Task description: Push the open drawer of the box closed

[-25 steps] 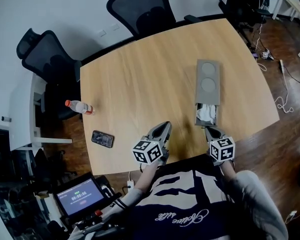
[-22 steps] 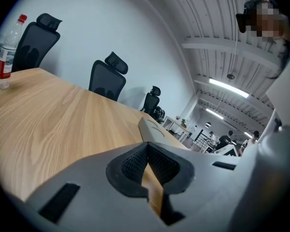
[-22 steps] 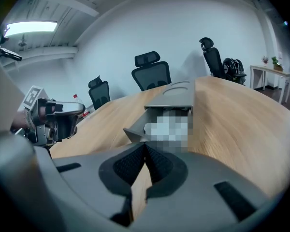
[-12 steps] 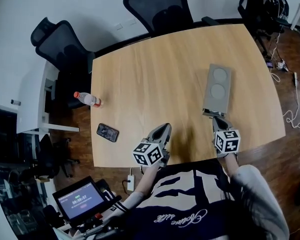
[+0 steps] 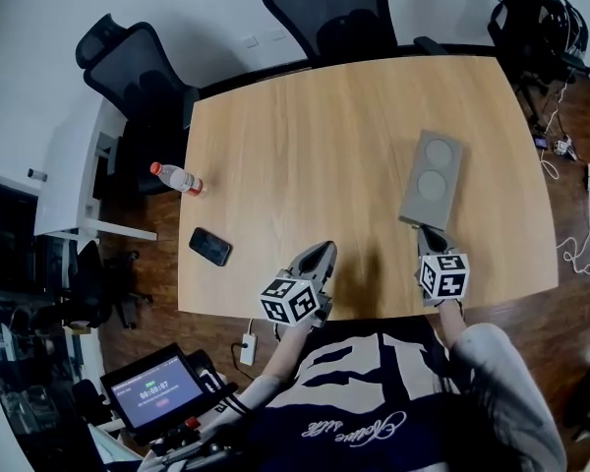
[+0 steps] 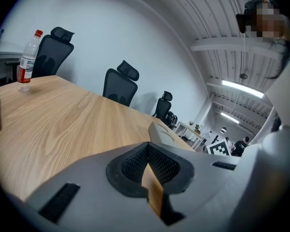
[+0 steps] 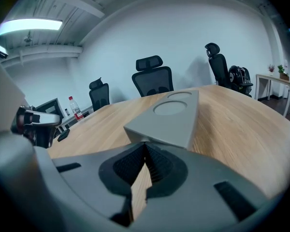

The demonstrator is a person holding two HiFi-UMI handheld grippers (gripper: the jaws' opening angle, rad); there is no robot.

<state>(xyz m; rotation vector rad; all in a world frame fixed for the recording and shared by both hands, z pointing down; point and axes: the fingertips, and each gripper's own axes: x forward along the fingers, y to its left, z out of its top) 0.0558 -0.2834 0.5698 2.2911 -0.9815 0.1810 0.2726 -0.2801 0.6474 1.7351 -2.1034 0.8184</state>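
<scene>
Right gripper (image 5: 428, 235) is shown with its jaws pressed together on nothing, the tips set against the near short end of the box (image 5: 431, 178). The box lies on the table (image 5: 295, 136), right of centre in the head view. The left gripper (image 5: 323, 252) is likewise closed and empty, and is held low over bare wood, well apart from the box. No drawer front is seen standing out from the box, so the drawer is judged to be fully or very nearly in.

If more force is applied from here, the whole box may be slid up the frame across the table. It may also be swung askew if the push is placed off its middle line, since nothing braces it.

The long axis of the box is laid from the lower frame up and slightly right. The drawer end is pointed down toward the person, and the face with two round hollows (image 5: 435, 168) is turned upward.
</scene>
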